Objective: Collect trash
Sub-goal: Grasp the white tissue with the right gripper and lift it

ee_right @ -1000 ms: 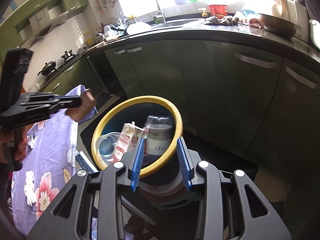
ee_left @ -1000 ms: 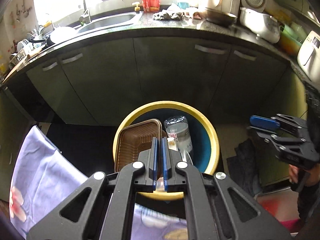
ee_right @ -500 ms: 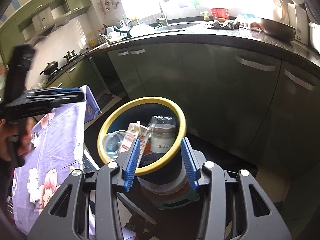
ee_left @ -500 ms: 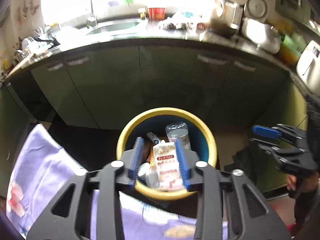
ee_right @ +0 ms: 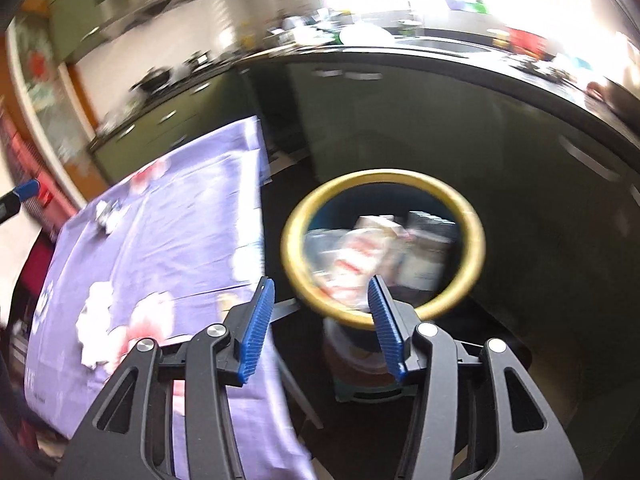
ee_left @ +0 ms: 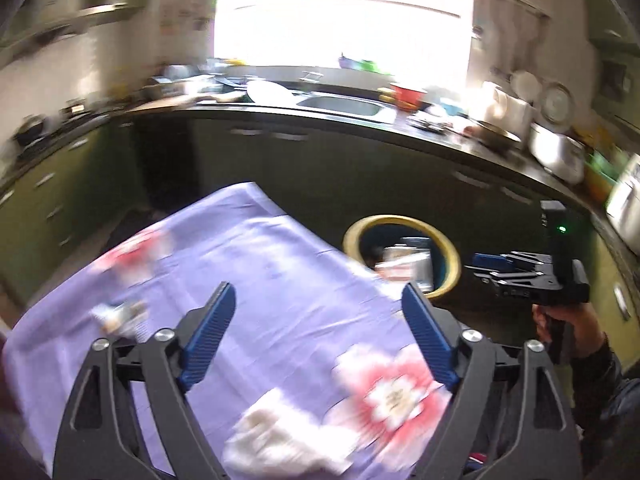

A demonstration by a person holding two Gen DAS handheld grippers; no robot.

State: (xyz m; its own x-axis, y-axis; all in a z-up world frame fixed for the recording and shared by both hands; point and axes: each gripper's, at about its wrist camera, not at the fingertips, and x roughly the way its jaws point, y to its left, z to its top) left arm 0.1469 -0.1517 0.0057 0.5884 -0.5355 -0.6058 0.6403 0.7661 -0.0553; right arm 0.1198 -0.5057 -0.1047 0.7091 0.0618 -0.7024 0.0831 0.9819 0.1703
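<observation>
The yellow-rimmed blue bin (ee_right: 474, 240) stands on the floor beside the table and holds a carton (ee_right: 360, 256), a bottle and other rubbish. It also shows in the left wrist view (ee_left: 448, 248). My left gripper (ee_left: 320, 320) is wide open and empty above the purple flowered tablecloth (ee_left: 272, 264). A crumpled white tissue (ee_left: 280, 440) lies near it, and a small wrapper (ee_left: 116, 316) lies to the left. My right gripper (ee_right: 318, 316) is open and empty, just short of the bin. It also shows in the left wrist view (ee_left: 504, 270).
Dark green kitchen cabinets (ee_left: 360, 176) run behind the bin under a black worktop with a sink (ee_left: 340, 106) and crockery. White tissue (ee_right: 96, 320) and a small wrapper (ee_right: 106, 212) lie on the cloth in the right wrist view. The frames are motion-blurred.
My left gripper let go of the brown tray into the bin, opened wide and swung left over the table. My right gripper pulled back and turned left, opening a little more.
</observation>
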